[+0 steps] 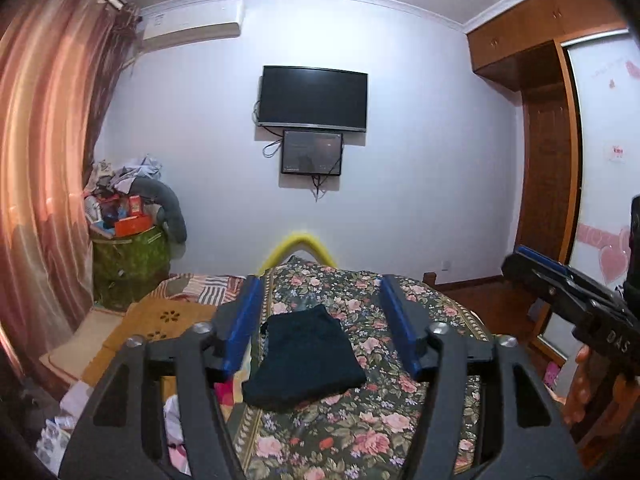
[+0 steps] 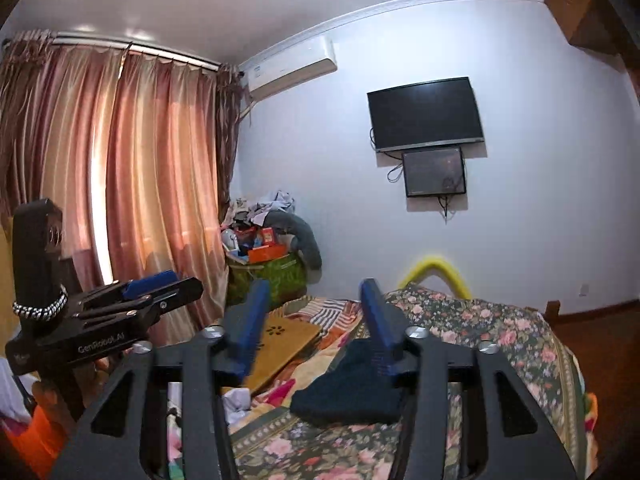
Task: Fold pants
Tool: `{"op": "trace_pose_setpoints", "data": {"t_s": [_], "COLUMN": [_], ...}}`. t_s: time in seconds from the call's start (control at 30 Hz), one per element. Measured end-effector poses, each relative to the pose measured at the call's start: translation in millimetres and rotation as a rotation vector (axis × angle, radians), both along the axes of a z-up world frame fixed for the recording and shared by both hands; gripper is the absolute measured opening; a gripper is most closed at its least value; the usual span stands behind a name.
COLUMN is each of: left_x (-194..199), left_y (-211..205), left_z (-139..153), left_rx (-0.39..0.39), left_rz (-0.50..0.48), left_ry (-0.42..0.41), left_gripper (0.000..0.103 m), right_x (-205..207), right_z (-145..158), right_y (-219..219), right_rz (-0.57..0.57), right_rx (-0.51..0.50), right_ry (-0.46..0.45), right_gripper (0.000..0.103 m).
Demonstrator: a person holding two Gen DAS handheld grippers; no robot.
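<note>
a floral bedspread (image 1: pixel 404 408) covers the bed, and on it, toward its near left part, lies the pair of dark pants (image 1: pixel 305 358), already reduced to a compact, roughly square bundle with its far edge a little raised. both tools hover above the bed and well clear of the cloth. judged from this, the folding looks all but finished, so the main risk is undoing it: a gripper dropping back for a needless tidy could catch the top layer and drag the bundle open, since the soft, uneven quilt gives little to press against. the raised far edge could also spring loose by itself if the fabric is stiff. a smaller hazard sits to the left, where the mustard mat (image 1: pixel 168 320) and a striped blanket (image 1: pixel 208 284) crowd the bed's edge; a nudge that way could push the pants off the flat patch.

the left gripper (image 1: pixel 320 312) has its blue fingers (image 1: pixel 240 332) spread wide, framing the bundle from above with nothing between them. the right gripper (image 2: pixel 310 316) is likewise spread wide and empty, its right finger overlapping the pants in its own view only, not visibly touching them.
</note>
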State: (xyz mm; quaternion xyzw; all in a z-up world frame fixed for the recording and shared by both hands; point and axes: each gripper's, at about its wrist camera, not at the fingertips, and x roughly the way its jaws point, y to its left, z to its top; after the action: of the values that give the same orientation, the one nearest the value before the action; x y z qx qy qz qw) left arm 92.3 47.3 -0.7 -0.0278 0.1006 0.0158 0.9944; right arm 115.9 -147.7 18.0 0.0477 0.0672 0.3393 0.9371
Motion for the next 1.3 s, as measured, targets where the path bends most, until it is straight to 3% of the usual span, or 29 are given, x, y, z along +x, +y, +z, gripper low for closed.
{"op": "trace_pose_setpoints", "data": {"t_s": [0.07,0.17,0.2,0.33,1.3], "left_x": [-6,-13,-15,-20,-23], "left_y": [1,1,2,4,-6], "left_z": [-3,-5,-6,-7,-12], "left_rx": [0.000,0.013,0.008,-0.022,0.005], "left_rz": [0.017,0.045,0.047,0.047,0.043], "left_ry": [-0.007,-0.012,-0.016,-0.012,-0.019], "left_gripper": [0.074,0.096,0.103,0.103,0.103], "right_x": [-4,-7,-6,-7,-24], "right_z": [-3,-4,-5,-4,-12], "right_y": [1,0,0,-3,-5], "right_rz": [-0.014,-0.024,-0.031,-0.070,-0.092], "right_rx": [-0.013,-0.026,-0.026,-0.024,-0.048], "right_ry": [0.006,0.018,0.018,0.019,0.008], "right_gripper": [0.065,0.084,0.085,0.103,0.103]}}
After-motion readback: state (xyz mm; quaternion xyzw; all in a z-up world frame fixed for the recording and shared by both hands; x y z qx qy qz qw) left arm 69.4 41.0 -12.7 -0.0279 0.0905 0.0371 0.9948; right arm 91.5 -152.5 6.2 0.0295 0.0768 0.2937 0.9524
